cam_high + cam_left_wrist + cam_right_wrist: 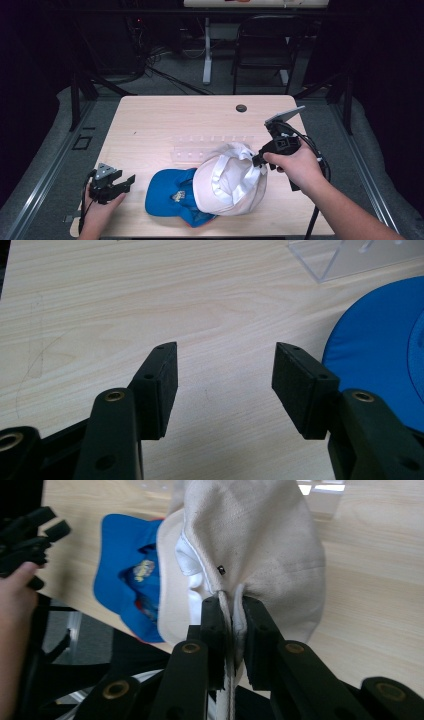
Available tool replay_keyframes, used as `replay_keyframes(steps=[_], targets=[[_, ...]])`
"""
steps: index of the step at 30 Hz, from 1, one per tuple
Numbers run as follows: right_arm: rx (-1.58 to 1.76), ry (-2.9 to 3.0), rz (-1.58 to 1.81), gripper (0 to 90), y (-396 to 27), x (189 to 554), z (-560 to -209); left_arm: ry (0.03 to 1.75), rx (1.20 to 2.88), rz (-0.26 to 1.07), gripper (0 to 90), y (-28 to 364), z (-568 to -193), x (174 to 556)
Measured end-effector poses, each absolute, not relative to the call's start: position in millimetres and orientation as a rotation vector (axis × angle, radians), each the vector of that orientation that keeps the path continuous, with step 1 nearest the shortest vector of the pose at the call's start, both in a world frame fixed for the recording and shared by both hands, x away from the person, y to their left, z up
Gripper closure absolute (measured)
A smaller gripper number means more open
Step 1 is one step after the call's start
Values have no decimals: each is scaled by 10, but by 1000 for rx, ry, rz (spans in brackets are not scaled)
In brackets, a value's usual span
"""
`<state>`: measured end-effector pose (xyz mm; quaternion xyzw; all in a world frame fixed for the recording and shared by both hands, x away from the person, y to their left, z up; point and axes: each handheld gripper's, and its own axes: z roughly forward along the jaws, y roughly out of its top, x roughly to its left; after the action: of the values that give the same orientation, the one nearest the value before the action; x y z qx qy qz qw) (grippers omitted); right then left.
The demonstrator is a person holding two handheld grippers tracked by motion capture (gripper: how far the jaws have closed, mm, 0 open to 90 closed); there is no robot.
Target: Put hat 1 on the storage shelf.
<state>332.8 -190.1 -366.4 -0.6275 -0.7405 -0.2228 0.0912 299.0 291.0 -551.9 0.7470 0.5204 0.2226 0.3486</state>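
A cream cap (227, 182) lies partly over a blue cap (167, 192) on the wooden table (165, 120). My right gripper (259, 159) is shut on the cream cap's edge and holds that side lifted; in the right gripper view the fabric (250, 545) hangs pinched between the two black jaws (231, 625), and the blue cap (127, 570) lies beyond it. My left gripper (127, 181) rests at the table's front left, open, with bare wood between its jaws (225, 385). The blue cap's brim (380, 355) sits just right of it.
A clear plastic rack (200, 150) stands behind the caps, its corner (345, 257) also in the left gripper view. A dark round hole (241, 108) marks the table's far side. A folding chair (262, 50) and a table leg stand beyond.
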Motion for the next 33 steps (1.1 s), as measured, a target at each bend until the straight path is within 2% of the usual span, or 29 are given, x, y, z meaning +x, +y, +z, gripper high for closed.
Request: replay_keyframes(steps=[20,33], targets=[[-1724,-1837,-872,816,-2013,3365,-3749,1346,1944,578,442,2905,-5517,2989],[-1689,-1787,-954,815,-1910,3361,-3691,1331,1944,571,448,2901,-5519,2986]])
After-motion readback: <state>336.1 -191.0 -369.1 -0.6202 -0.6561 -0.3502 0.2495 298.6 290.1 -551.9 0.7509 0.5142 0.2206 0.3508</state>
